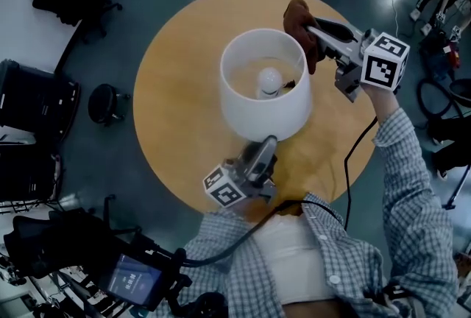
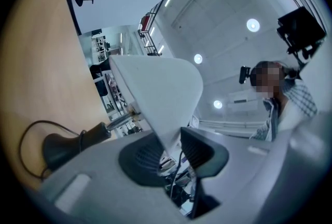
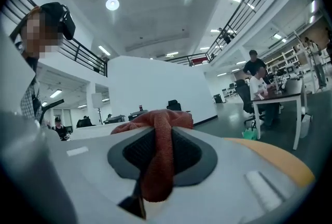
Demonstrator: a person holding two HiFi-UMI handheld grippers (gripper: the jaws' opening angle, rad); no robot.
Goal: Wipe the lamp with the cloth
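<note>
Holding: left gripper pinches the shade by its near lower rim.
Cloth: bunched, pinched in the right gripper, at the shade's far top rim.
Lamp: upright, middle of the table.
Handling: shade likely light, thin, easily dented; steady it by the rim, gently. Cloth soft, drapes; grip a fold.

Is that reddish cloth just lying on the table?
No, the cloth is pinched between the right gripper's jaws, up beside the lampshade.
</note>
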